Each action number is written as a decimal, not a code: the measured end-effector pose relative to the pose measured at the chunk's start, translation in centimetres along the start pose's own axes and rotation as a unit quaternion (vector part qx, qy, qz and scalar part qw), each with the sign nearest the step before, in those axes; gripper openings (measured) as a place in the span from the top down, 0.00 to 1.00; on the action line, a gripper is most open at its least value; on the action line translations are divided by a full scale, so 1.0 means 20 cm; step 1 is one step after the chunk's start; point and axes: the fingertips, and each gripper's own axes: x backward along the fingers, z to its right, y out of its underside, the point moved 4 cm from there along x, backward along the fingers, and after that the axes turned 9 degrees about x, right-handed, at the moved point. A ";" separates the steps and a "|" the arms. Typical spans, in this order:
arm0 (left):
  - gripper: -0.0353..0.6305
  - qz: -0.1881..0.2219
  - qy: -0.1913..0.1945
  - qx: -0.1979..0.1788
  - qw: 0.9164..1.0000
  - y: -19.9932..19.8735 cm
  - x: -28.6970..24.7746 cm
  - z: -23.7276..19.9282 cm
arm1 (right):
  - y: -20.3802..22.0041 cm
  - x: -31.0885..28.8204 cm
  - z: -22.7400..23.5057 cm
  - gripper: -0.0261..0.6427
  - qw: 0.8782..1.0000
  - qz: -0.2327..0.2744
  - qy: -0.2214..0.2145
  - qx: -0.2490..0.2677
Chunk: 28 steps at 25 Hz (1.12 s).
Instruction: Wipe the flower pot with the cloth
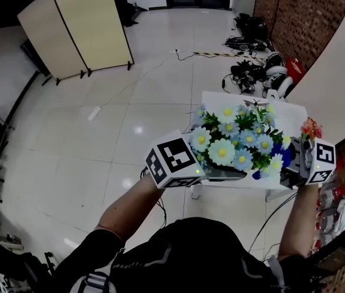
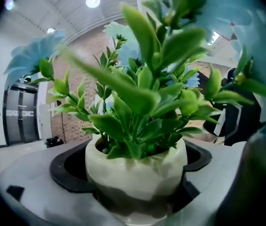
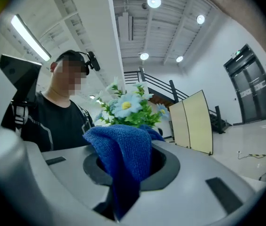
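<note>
A cream flower pot (image 2: 135, 173) with green leaves sits clamped between the jaws of my left gripper (image 2: 135, 187), filling the left gripper view. From the head view its blue and white daisies (image 1: 236, 142) hide the pot, held up over the white table (image 1: 218, 99). The left gripper (image 1: 212, 174) shows there by its marker cube. My right gripper (image 3: 123, 182) is shut on a blue cloth (image 3: 123, 157), a bunched fold standing up between the jaws. In the head view the right gripper (image 1: 294, 163) presses the blue cloth (image 1: 285, 156) against the right side of the bouquet.
A small white table stands under the pot. Cables, helmets and gear (image 1: 255, 72) lie on the floor beyond it. A folding screen (image 1: 78, 26) stands at the far left. A brick wall (image 1: 306, 17) and a leaning board (image 1: 334, 84) close off the right.
</note>
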 end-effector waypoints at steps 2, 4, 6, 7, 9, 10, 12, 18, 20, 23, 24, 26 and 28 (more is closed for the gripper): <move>0.11 -0.002 -0.021 0.006 1.000 0.04 -0.01 -0.02 | 0.03 -0.02 -0.11 0.85 1.000 -0.005 0.014 0.014; 0.11 -0.001 -0.032 0.016 0.999 0.06 -0.02 -0.03 | 0.03 -0.08 -0.21 0.85 0.999 -0.015 0.018 0.031; 0.11 0.003 -0.032 0.024 0.999 0.07 -0.04 -0.03 | 0.01 -0.13 -0.25 0.85 0.998 -0.022 0.031 0.041; 0.11 0.008 -0.030 0.029 0.999 0.07 -0.05 -0.03 | 0.01 -0.13 -0.26 0.85 0.998 -0.024 0.040 0.043; 0.11 0.013 -0.026 0.029 0.999 0.07 -0.05 -0.04 | 0.00 -0.14 -0.27 0.85 0.997 -0.032 0.053 0.045; 0.11 0.012 -0.024 0.025 0.999 0.07 -0.05 -0.04 | 0.00 -0.13 -0.27 0.85 0.997 -0.035 0.054 0.046; 0.11 0.012 -0.018 0.015 1.000 0.05 -0.04 -0.03 | -0.01 -0.07 -0.23 0.85 0.997 -0.021 0.060 0.039; 0.11 0.001 0.052 -0.030 0.998 -0.06 0.01 0.09 | -0.11 0.12 0.13 0.85 0.994 -0.008 0.109 0.025; 0.11 0.000 0.067 -0.037 0.997 -0.06 0.01 0.15 | -0.08 0.06 0.16 0.85 0.997 -0.018 0.068 0.029; 0.11 0.005 0.088 -0.034 0.996 -0.03 -0.04 0.26 | -0.03 0.01 0.12 0.85 0.999 0.000 -0.031 0.024; 0.11 0.004 0.093 -0.034 0.995 -0.03 -0.06 0.28 | -0.03 0.01 0.11 0.85 0.998 0.008 -0.066 0.021; 0.11 -0.001 0.103 -0.038 0.994 -0.03 -0.07 0.30 | -0.04 0.00 0.10 0.85 0.992 0.018 -0.120 0.019; 0.11 -0.010 0.108 -0.044 0.993 -0.02 -0.07 0.31 | -0.05 -0.01 0.09 0.85 0.988 0.018 -0.150 0.021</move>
